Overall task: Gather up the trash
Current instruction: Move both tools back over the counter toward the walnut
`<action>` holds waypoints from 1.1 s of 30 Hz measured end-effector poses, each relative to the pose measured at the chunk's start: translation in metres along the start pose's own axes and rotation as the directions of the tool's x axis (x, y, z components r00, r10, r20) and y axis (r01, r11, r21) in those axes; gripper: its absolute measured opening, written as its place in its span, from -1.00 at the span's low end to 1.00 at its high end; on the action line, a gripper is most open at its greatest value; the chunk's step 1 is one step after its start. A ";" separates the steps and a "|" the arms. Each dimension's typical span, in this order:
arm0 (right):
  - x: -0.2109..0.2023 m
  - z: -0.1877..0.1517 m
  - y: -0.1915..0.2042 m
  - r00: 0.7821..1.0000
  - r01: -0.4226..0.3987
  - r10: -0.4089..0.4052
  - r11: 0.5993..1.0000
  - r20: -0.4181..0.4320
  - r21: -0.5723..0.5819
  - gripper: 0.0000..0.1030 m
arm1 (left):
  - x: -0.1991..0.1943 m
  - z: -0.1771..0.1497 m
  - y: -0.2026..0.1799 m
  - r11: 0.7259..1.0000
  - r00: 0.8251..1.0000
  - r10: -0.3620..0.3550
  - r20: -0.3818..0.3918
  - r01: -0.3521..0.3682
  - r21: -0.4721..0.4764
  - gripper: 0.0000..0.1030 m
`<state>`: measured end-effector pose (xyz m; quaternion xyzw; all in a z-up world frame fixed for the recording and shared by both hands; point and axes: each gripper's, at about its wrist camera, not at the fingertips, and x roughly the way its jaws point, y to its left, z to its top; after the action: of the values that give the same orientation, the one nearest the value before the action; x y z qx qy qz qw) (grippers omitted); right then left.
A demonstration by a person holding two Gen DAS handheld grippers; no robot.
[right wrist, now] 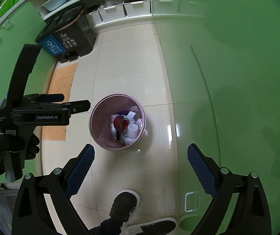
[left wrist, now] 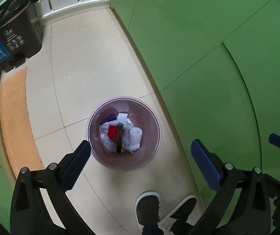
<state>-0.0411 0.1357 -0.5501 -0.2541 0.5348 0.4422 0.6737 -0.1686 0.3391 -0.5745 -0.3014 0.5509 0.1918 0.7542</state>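
Note:
A round pink waste bin [left wrist: 155, 137] stands on the tiled floor beside the green cabinets. Inside it lie a clear plastic bag with a red wrapper [left wrist: 112, 131], a white roll [left wrist: 135, 135], a white paper scrap and a dark stick. My left gripper [left wrist: 140, 146] hangs above the bin, pointing steeply down, open, with nothing between its pads. My right gripper [right wrist: 141, 148] is also above the pink bin [right wrist: 95, 125], open and empty. In the right wrist view the left gripper [right wrist: 76, 100] shows at the left, held by a black-gloved hand [right wrist: 1, 152].
A black and blue sorting bin [right wrist: 69, 39] stands at the back left, with an orange mat [right wrist: 61, 82] in front of it. White storage boxes [right wrist: 112, 13] line the low shelf. Green cabinet fronts [left wrist: 218, 58] run along the right. The person's shoes [left wrist: 147, 207] are below.

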 end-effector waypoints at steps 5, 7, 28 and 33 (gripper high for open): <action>-0.025 0.009 0.007 1.000 -0.006 0.006 1.000 0.016 -0.003 0.78 | -0.038 0.003 -0.006 1.000 0.999 0.024 0.032 -0.024 -0.008 0.94; -0.038 0.012 0.010 1.000 -0.007 0.007 1.000 0.025 -0.003 0.78 | -0.058 0.007 -0.008 0.999 0.998 0.040 0.049 -0.040 -0.005 0.94; -0.291 0.065 0.053 0.976 -0.089 0.093 0.996 0.197 -0.028 0.88 | -0.346 0.033 -0.084 0.994 0.970 0.086 0.226 -0.098 0.043 0.95; -0.359 0.072 0.039 0.957 -0.079 0.076 0.997 0.279 -0.001 0.88 | -0.404 0.044 -0.120 0.988 0.957 0.073 0.279 -0.107 0.108 0.95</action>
<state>-0.0525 0.0962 -0.1839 -0.1648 0.4464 0.4968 0.7258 -0.1914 0.2966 -0.1540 -0.1996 0.4651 0.2319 0.8307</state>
